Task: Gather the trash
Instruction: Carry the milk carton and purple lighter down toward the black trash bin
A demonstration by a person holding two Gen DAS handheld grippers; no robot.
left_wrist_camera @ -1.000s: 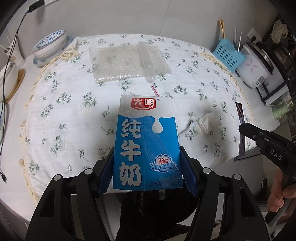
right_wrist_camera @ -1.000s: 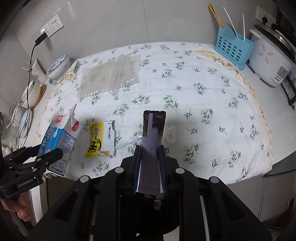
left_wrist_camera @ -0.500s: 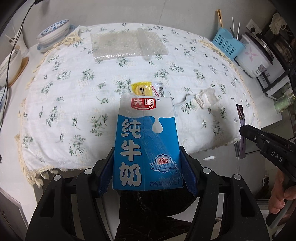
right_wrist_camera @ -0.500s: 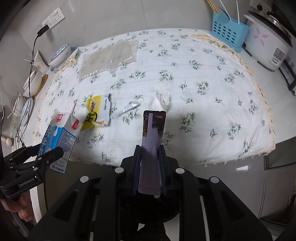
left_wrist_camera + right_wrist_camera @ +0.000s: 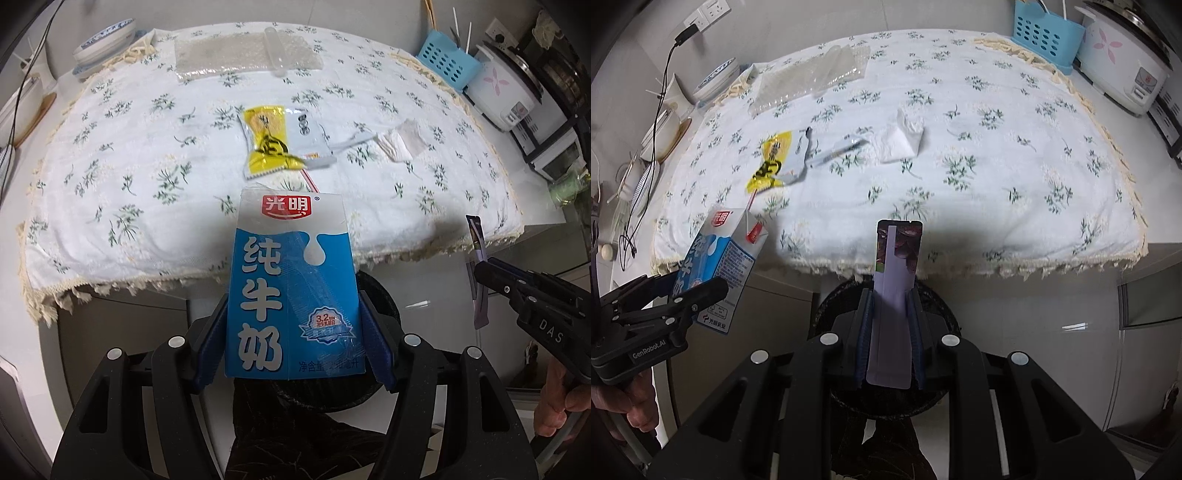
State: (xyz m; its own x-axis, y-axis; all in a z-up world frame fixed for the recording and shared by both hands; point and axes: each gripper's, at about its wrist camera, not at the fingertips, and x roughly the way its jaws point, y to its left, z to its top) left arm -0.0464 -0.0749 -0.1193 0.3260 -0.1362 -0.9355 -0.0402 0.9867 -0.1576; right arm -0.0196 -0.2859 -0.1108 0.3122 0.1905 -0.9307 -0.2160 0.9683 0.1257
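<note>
My left gripper (image 5: 295,332) is shut on a blue and white milk carton (image 5: 293,288), held off the table's front edge above a black trash bin (image 5: 380,295). The carton also shows in the right wrist view (image 5: 720,266). My right gripper (image 5: 890,332) is shut on a flat purple wrapper (image 5: 895,295), over the same bin (image 5: 942,306). On the floral tablecloth (image 5: 129,155) lie a yellow and white snack packet (image 5: 273,142), a clear plastic strip (image 5: 836,149) and a crumpled white tissue (image 5: 400,138).
A bubble-wrap sheet (image 5: 236,55) with a clear tube lies at the table's far side. Bowls (image 5: 105,38) stand far left. A blue utensil basket (image 5: 448,62) and a white rice cooker (image 5: 506,88) stand far right.
Both grippers have drawn back from over the table to beyond its front edge, above the black bin. Each still holds its item.
</note>
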